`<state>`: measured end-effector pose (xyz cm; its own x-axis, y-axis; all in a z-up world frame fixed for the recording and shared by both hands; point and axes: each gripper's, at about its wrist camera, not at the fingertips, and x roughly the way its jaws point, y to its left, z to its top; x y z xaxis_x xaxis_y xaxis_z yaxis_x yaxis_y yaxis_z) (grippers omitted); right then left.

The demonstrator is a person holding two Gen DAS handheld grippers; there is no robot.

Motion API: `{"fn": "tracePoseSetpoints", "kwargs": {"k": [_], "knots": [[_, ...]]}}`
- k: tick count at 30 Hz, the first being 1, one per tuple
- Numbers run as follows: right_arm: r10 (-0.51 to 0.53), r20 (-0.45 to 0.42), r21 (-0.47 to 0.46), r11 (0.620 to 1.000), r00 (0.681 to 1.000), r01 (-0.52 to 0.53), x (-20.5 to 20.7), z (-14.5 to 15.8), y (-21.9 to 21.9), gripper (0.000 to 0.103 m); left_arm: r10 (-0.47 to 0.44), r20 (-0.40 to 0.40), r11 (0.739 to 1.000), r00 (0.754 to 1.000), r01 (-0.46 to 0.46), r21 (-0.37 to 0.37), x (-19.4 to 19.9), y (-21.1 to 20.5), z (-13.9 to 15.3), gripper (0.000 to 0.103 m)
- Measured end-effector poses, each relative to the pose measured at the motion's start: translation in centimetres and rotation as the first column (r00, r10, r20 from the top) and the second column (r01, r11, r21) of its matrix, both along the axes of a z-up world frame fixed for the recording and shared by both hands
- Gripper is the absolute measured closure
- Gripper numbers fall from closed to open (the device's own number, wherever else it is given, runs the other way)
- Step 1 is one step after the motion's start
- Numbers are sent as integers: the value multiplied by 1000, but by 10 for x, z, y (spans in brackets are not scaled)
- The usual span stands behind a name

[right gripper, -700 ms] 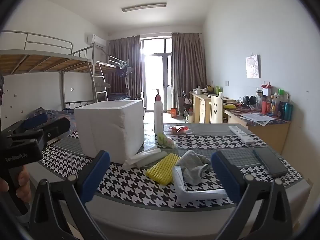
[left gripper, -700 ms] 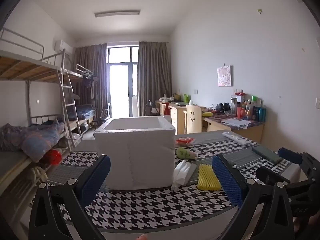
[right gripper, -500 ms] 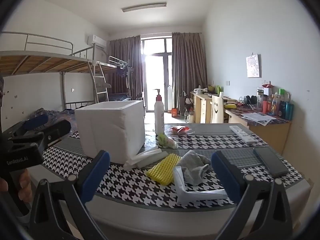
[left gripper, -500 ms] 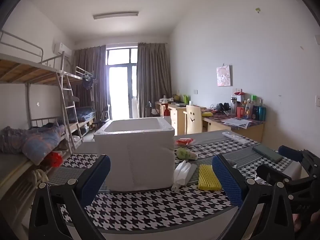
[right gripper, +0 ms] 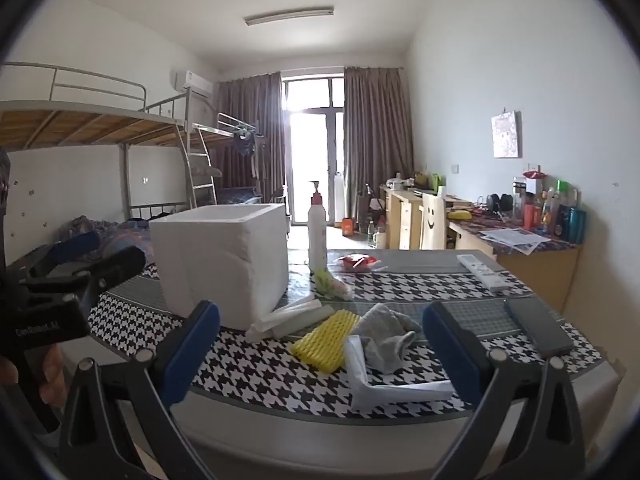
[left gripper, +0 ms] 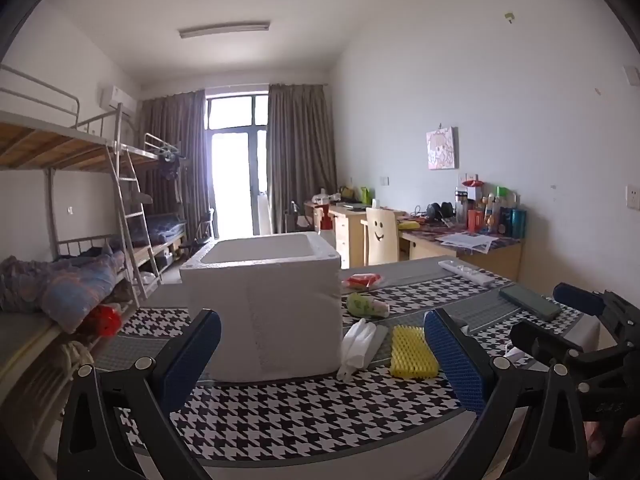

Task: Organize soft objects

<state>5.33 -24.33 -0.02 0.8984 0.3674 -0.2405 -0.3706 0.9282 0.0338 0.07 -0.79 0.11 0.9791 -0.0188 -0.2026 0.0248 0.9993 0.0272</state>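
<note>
A white foam box [left gripper: 264, 304] [right gripper: 224, 264] stands open-topped on the houndstooth table. Beside it lie a white foam sleeve [left gripper: 360, 346] [right gripper: 290, 318], a yellow foam net [left gripper: 412, 352] [right gripper: 326, 340], a grey cloth [right gripper: 386, 336] and a bent white foam sheet [right gripper: 394, 386]. A green-and-white soft packet [left gripper: 364, 305] [right gripper: 330, 284] lies farther back. My left gripper [left gripper: 324, 364] is open and empty, held before the box. My right gripper [right gripper: 322, 346] is open and empty, near the table's front edge, facing the yellow net and cloth.
A pump bottle [right gripper: 317, 232], a red packet [left gripper: 362, 280] [right gripper: 356, 262], a white remote [left gripper: 466, 272] [right gripper: 482, 270] and a dark phone [left gripper: 528, 302] [right gripper: 538, 326] are on the table. Bunk beds [left gripper: 60, 240] stand left; desks [left gripper: 460, 246] line the right wall.
Both views have shifted only slightly; the left gripper's view has risen a little. Nothing on the table has moved.
</note>
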Motion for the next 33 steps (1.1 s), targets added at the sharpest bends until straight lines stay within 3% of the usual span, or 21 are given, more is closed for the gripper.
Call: {"fn": "tracePoseSetpoints", "kwargs": {"k": [33], "knots": [[16,15,-1,1000,1000,-16,-4,3,-1,1,32,-15,999,999,-33,-8,3,4,3,1]]}}
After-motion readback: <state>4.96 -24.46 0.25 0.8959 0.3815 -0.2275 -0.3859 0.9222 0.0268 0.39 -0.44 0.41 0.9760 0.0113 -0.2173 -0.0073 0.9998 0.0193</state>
